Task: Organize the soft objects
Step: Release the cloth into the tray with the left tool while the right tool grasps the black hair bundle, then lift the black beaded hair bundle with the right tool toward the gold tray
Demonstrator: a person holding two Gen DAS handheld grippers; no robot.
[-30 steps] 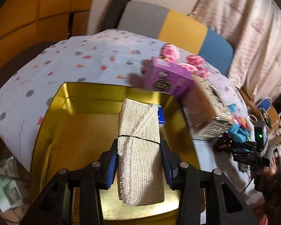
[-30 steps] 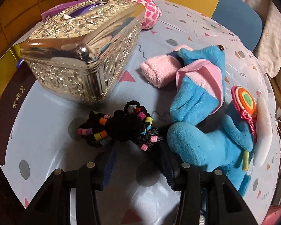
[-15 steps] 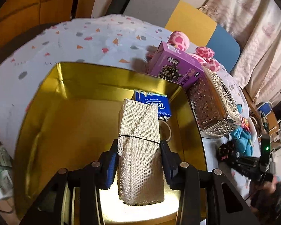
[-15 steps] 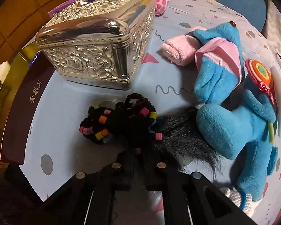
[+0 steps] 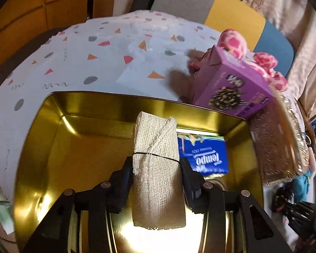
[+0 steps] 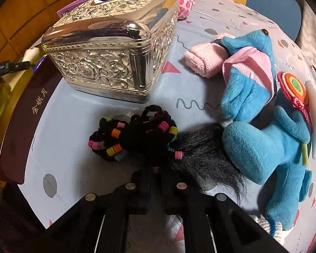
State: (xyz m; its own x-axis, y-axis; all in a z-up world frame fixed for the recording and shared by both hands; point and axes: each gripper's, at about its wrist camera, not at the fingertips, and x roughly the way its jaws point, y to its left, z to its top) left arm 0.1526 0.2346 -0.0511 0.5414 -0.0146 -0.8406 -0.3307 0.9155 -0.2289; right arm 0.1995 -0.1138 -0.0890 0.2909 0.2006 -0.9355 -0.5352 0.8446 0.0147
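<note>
Both tools are matte black plastic, built alike. The left tongs (image 5: 157,175) spread into four angular struts, each joint pinned with a round silver rivet, two inner and two outer. Their fingers (image 5: 124,176) are black with a blue edge showing along the inner pads. Behind the struts, triangular cut-outs open in the black frame on either side. The right tongs (image 6: 155,176) show the same four silver rivets in a shallow arc, the same flat black linkage bars, and two thin pale slots running back along the body. No skin, sleeve or cable is clearly visible from either camera.
</note>
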